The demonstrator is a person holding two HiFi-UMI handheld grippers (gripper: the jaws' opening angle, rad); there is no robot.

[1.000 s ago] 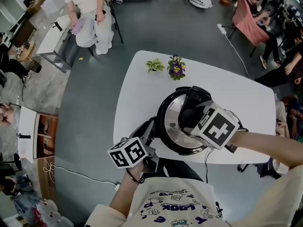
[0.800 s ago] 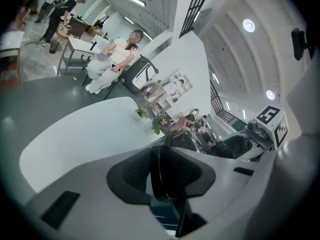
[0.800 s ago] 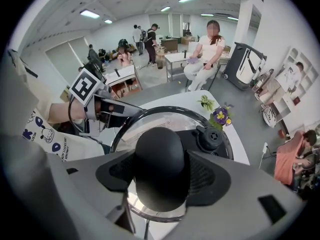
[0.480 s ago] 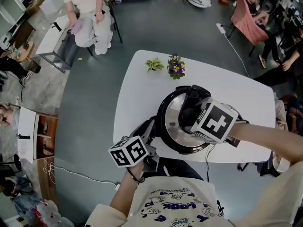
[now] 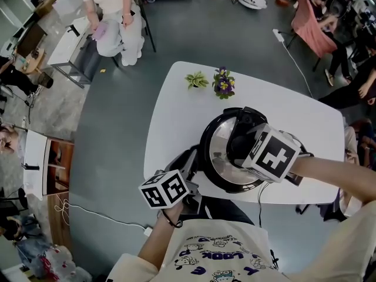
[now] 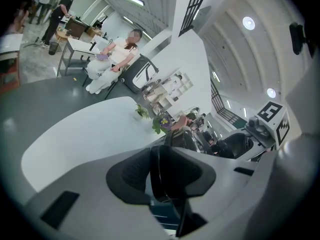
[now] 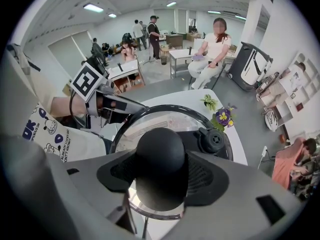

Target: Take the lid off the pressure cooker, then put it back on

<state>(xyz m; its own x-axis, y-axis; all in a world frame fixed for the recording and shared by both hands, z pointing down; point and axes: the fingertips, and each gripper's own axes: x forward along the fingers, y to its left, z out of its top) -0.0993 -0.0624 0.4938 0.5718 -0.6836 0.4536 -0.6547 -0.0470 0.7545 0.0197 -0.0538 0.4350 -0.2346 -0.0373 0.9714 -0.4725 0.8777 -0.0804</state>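
A black pressure cooker (image 5: 207,157) stands on the white table (image 5: 176,110), its shiny steel lid (image 5: 220,151) seated on top. My right gripper (image 7: 161,176) points down from above and is shut on the lid's round black knob (image 7: 161,156); its jaws have just been closing on it. Beside the knob sits the black pressure valve (image 7: 212,140). At the cooker's near-left side, my left gripper (image 6: 167,179) is shut on the cooker's black side handle (image 6: 161,171). In the head view the left gripper (image 5: 191,163) reaches in from the table's front edge.
A small green plant (image 5: 200,80) and a pot of purple flowers (image 5: 223,84) stand at the table's far edge. A power cord (image 5: 258,195) hangs off the front edge by the cooker. People sit at desks around the room.
My right gripper has turned slightly on the knob. The lid stays seated on the cooker and my left gripper has not moved.
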